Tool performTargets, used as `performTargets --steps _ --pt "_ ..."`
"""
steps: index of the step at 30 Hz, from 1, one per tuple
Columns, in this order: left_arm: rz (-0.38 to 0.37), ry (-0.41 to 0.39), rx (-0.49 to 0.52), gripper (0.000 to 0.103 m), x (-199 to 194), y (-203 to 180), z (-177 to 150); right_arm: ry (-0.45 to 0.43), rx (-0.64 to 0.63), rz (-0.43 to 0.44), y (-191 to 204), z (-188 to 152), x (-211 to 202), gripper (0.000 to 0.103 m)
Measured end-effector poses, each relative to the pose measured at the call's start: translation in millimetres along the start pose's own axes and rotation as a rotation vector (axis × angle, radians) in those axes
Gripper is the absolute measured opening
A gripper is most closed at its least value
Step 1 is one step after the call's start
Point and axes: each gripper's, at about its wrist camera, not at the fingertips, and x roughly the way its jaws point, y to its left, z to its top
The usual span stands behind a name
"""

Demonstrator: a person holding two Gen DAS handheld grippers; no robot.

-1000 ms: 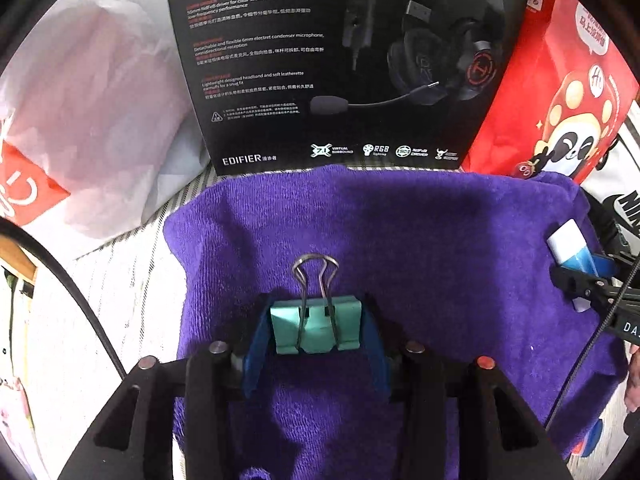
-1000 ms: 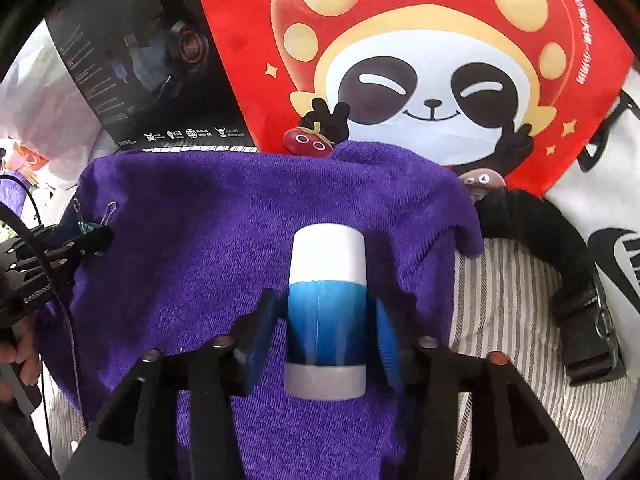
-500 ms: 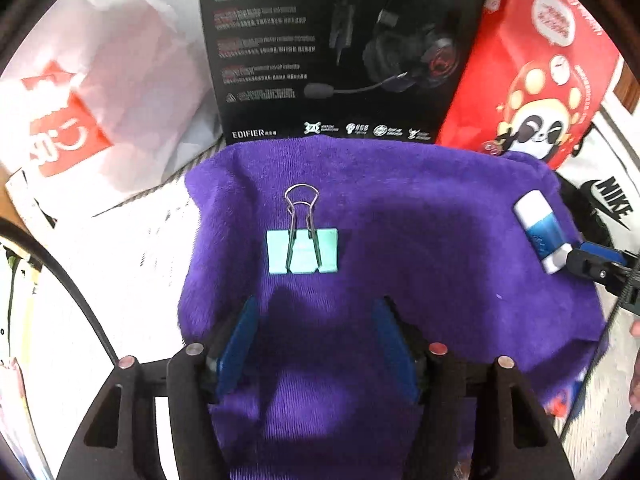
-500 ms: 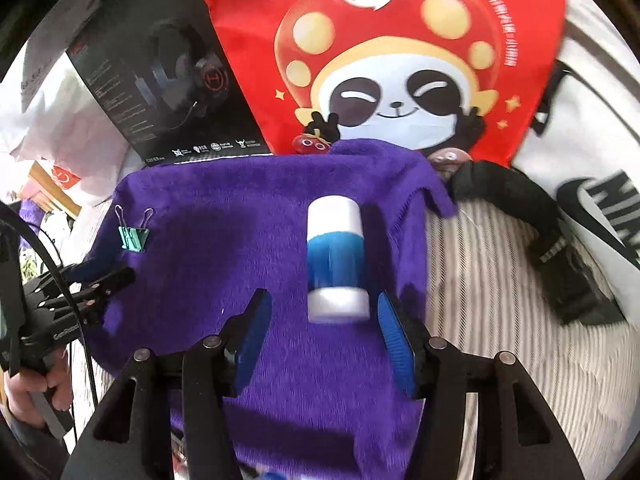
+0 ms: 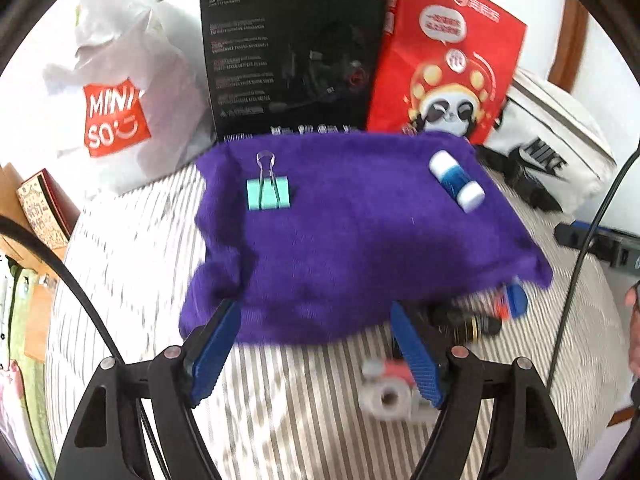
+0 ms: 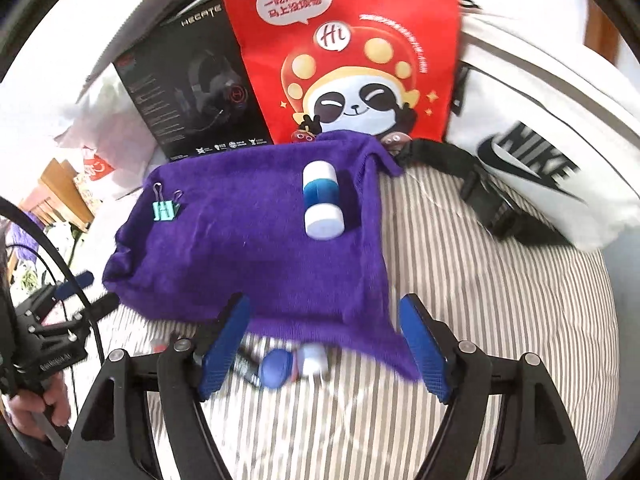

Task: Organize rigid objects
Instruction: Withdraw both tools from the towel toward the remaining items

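A purple towel (image 5: 352, 240) lies on the striped bed; it also shows in the right wrist view (image 6: 256, 248). A mint binder clip (image 5: 267, 198) rests on its far left (image 6: 164, 210). A blue-and-white tube (image 5: 456, 181) lies on its far right (image 6: 322, 202). My left gripper (image 5: 316, 344) is open and empty at the towel's near edge. My right gripper (image 6: 324, 344) is open and empty at the towel's near edge. Small items lie in front of the towel: a white and red piece (image 5: 386, 392), a black cylinder (image 5: 468, 322), a blue-capped item (image 6: 276, 368).
A black headset box (image 5: 292, 56), a red panda bag (image 5: 444, 64), a white Miniso bag (image 5: 116, 100) and a white Nike bag (image 6: 536, 152) stand behind the towel. A black strap (image 6: 480, 184) lies to the right. Striped bedding (image 6: 500, 300) surrounds the towel.
Both grippers opened, let go of the clip and the tube on the towel, and pulled back toward the near edge.
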Motion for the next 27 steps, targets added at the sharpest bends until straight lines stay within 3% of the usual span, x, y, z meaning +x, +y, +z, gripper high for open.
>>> performTargets --steps 8,16,27 --pt "-0.031 0.051 -0.013 0.077 3.1 5.6 -56.6 0.004 0.049 -0.010 -11.4 -47.5 -24.3 0.076" --pt "-0.026 0.043 0.026 0.076 8.6 -1.6 -67.3 0.031 0.046 -0.020 -12.1 -70.2 -23.7 0.076" --pt "-0.010 0.029 0.092 0.074 28.9 -25.9 -59.0 0.067 0.022 -0.028 -6.2 -75.9 -11.2 0.076"
